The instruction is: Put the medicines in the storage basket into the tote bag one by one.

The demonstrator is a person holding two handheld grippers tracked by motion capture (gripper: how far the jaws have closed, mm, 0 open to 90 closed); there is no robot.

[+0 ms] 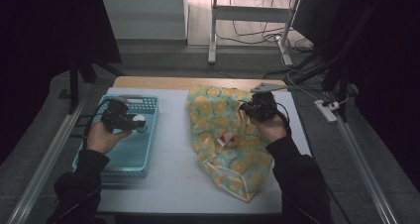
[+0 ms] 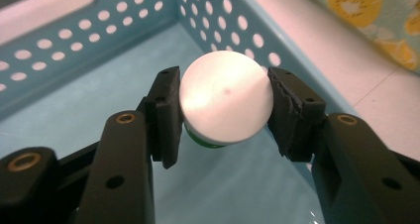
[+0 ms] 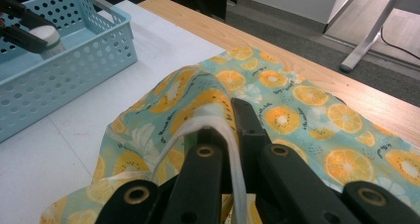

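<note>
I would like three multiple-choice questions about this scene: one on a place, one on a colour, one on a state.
1. Where is the white-capped bottle?
A. over the blue basket
B. on the floor
C. inside the bag

2. What colour are the fruit slices printed on the fabric bag?
A. purple
B. orange-yellow
C. black

3. What is the right gripper doing?
A. hanging open over the table
B. pinching the bag's white handle strap
C. holding the bottle

Answers:
1 A, the left gripper holds the bottle with the basket floor behind it.
2 B, citrus slices show on teal cloth.
3 B, its jaws are shut on the strap and cloth.
</note>
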